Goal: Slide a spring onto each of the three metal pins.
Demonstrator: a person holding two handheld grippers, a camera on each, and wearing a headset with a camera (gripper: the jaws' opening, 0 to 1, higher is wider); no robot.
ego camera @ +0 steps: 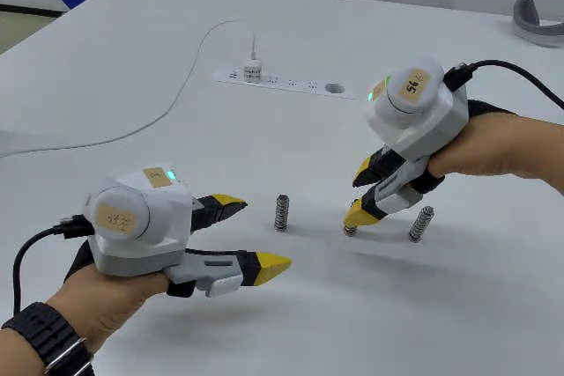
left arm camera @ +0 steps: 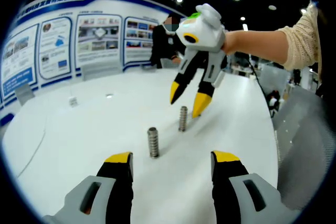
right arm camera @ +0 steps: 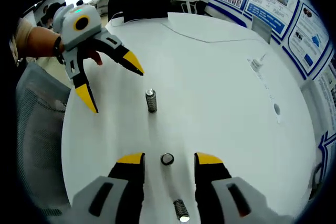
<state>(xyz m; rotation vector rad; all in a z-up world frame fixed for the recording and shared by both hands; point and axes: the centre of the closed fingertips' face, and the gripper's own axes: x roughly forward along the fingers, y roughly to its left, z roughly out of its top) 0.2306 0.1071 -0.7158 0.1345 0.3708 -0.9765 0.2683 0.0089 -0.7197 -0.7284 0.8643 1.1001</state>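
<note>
Beneath everything, a broad plain white tabletop (ego camera: 132, 68). Far across it in the head view, a long white plastic power strip (ego camera: 291, 83) with a thin white cable (ego camera: 189, 68) curving away to the left.

Low at the left of the head view, held in a hand wearing a black wristwatch: the left gripper (ego camera: 256, 233), grey-and-white body, black fingers tipped in yellow. Spread wide, pinching nothing, just above the table. Same wide gap on the left gripper (left arm camera: 172, 157) in its own view, and on the left gripper (right arm camera: 111, 82) seen from across.

At the right of the head view, the right gripper (ego camera: 361, 193), same build, tilted down at the table. Parted too, closed on nothing. Likewise for the right gripper (right arm camera: 169, 159) in its own view.

Smallest, in a row on the table between the two tools: three short grey coiled metal springs, standing on end.
- First spring (ego camera: 282, 211): upright, apart from both grippers, ahead of the left one's open jaws.
- Middle spring (ego camera: 350, 229): mostly hidden behind the right gripper's lower yellow tip. Seen end-on as a small ring, middle spring (right arm camera: 167, 158), between that gripper's tips. Touching or not, cannot tell.
- Third spring (ego camera: 421, 224): leaning slightly, under the right gripper's body.

Pins inside the coils too small to make out.
</note>
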